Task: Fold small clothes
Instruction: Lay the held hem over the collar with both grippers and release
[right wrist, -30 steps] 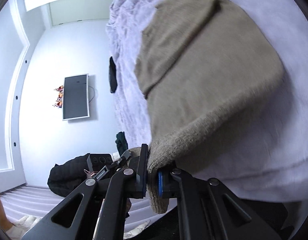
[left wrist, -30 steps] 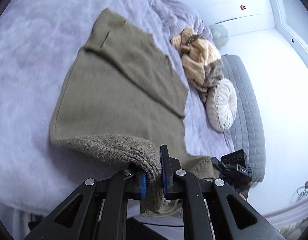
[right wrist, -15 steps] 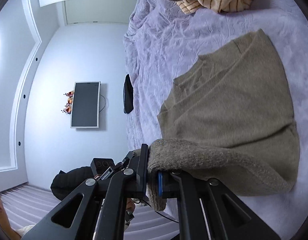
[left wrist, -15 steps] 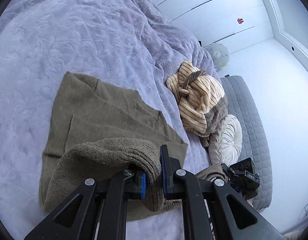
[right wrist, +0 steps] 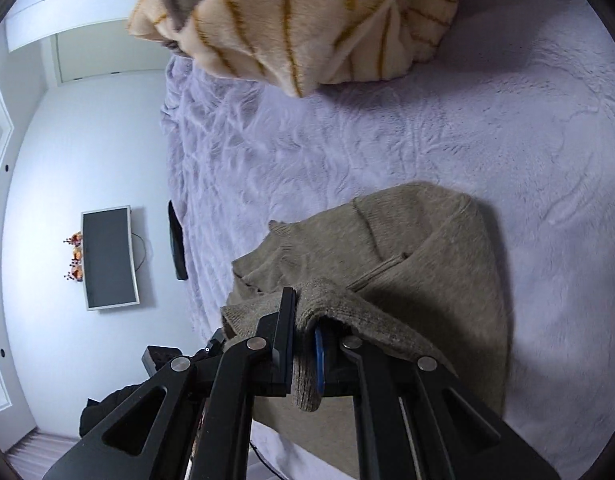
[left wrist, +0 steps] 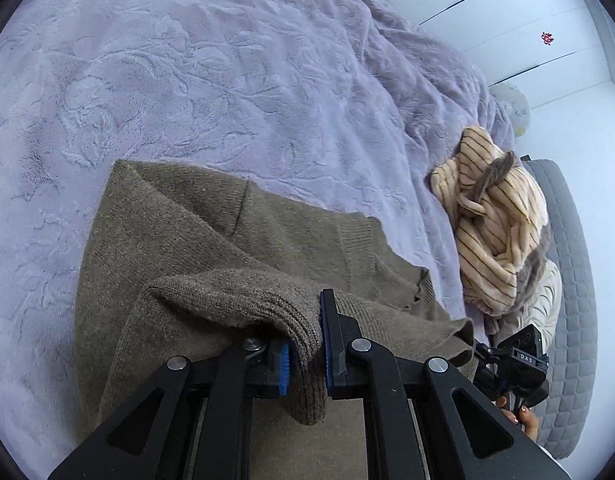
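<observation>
**a:** so where's the sweater [left wrist: 243, 248] sitting right now? going by the striped blanket [left wrist: 495, 224] as my landmark

**b:** olive knit thing, lying on the lilac bedspread [left wrist: 227, 80], on the near side of that cream striped blanket and a bit apart from it, bare bedspread between the two. the far part lies flat, the near ribbed hem is lifted off the bed and doubled back over the flat part

**a:** and the fingers?

**b:** left gripper [left wrist: 305, 344] is pinching one corner of that ribbed hem, blue pads pressed in on the knit with a fold bulging out above the tips and a tail hanging below them. right gripper [right wrist: 305, 336] has the same deal on the other corner, jaws clamped tight on the rib, knit wrapped over the tip of one finger

**a:** so both are closed on cloth, nothing spread?

**b:** yep, both squeezed down on sweater. from the left cam you can see the right gripper [left wrist: 511, 364] off toward the blanket side, with the person's fingertips [left wrist: 525, 420] on its handle. hem sags between the two grips

**a:** blanket touching the sweater?

**b:** nope, close but apart
</observation>
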Available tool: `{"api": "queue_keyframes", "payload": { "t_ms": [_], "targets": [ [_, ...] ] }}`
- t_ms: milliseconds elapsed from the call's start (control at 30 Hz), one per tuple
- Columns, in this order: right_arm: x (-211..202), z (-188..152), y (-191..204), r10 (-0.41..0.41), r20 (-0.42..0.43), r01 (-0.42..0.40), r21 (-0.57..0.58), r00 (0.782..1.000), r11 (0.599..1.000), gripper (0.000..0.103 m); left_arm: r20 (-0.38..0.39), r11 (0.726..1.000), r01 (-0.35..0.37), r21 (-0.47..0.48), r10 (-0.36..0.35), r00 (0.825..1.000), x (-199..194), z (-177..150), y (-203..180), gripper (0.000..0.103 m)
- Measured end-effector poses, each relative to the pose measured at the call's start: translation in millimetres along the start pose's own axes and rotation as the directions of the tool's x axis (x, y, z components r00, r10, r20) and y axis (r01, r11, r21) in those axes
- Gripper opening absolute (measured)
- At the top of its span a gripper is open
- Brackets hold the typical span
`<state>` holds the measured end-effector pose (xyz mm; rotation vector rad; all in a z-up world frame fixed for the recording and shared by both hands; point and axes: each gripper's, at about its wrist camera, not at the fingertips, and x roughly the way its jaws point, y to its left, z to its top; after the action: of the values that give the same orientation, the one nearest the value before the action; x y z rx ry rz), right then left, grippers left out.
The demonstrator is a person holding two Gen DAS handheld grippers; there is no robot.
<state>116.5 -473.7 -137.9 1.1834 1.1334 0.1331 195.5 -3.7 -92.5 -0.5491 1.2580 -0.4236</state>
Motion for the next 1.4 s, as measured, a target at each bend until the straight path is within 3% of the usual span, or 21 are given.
{"api": "queue_keyframes", "payload": {
  "t_ms": [233, 300, 367, 433, 533, 600, 633, 767, 900, 1133, 1233, 1300, 1333, 1367, 1400],
  "targets": [
    [19, 13, -5, -0.047, -0.028, 0.046, -0.007, 0.999, 0.999, 0.013, -0.022, 0.998, -0.031, -0.055, 0.030, 0.999, -1, 13, 2, 0.013],
    [14, 12, 4, -0.048, -0.033, 0.047, -0.036, 0.998, 0.998, 0.022, -0.006, 0.999, -0.034, -0.037, 0.034, 0.999, -15, 15, -4, 0.013],
    [3, 8, 14, -0.043, -0.020, 0.041, -0.065, 0.999, 0.997, 0.050, 0.019, 0.999, -0.046, -0.019, 0.046, 0.999, -32, 18, -9, 0.013],
    [-12, 2, 23, -0.036, 0.016, 0.038, -0.091, 0.999, 0.995, 0.058, 0.045, 0.998, -0.069, 0.012, 0.068, 0.997, -51, 18, -14, 0.013],
    [-30, -7, 31, -0.045, 0.043, 0.050, -0.123, 0.998, 0.991, 0.058, 0.079, 0.988, -0.144, 0.063, 0.139, 0.987, -71, 14, -17, 0.013],
    [-33, -15, 35, -0.083, 0.035, 0.088, -0.157, 0.996, 0.984, 0.051, 0.074, 0.976, -0.193, 0.101, 0.186, 0.980, -74, 9, -18, 0.013],
    [-32, -20, 38, -0.102, 0.027, 0.105, -0.182, 0.994, 0.978, 0.042, 0.065, 0.969, -0.212, 0.124, 0.205, 0.977, -74, 5, -18, 0.013],
    [-17, -35, 46, -0.160, -0.011, 0.152, -0.256, 0.987, 0.955, 0.038, -0.010, 0.954, -0.223, 0.201, 0.230, 0.973, -54, -21, -23, 0.013],
    [11, -32, 47, -0.255, -0.028, 0.235, -0.300, 0.966, 0.924, 0.038, -0.090, 0.931, -0.241, 0.276, 0.275, 0.957, -14, -42, -34, 0.013],
    [29, 4, 49, -0.368, 0.075, 0.373, -0.299, 0.927, 0.878, 0.038, -0.017, 0.941, -0.292, 0.169, 0.299, 0.954, 12, -15, -27, 0.013],
    [17, 18, 38, -0.362, 0.115, 0.379, -0.212, 0.925, 0.901, 0.039, 0.001, 0.923, -0.335, 0.189, 0.341, 0.940, 9, -8, -27, 0.021],
    [7, 18, 36, -0.341, 0.122, 0.359, -0.186, 0.932, 0.915, 0.046, 0.022, 0.907, -0.366, 0.208, 0.370, 0.929, 3, -9, -31, 0.045],
    [3, 15, 38, -0.347, 0.125, 0.365, -0.188, 0.930, 0.912, 0.055, 0.042, 0.897, -0.388, 0.214, 0.388, 0.921, -2, -10, -32, 0.074],
    [-1, 11, 40, -0.351, 0.129, 0.371, -0.202, 0.927, 0.906, 0.061, 0.068, 0.884, -0.414, 0.218, 0.409, 0.910, -8, -12, -32, 0.088],
    [-7, 5, 43, -0.362, 0.133, 0.384, -0.222, 0.923, 0.896, 0.061, 0.085, 0.873, -0.433, 0.226, 0.425, 0.901, -13, -13, -33, 0.088]
  ]
}}
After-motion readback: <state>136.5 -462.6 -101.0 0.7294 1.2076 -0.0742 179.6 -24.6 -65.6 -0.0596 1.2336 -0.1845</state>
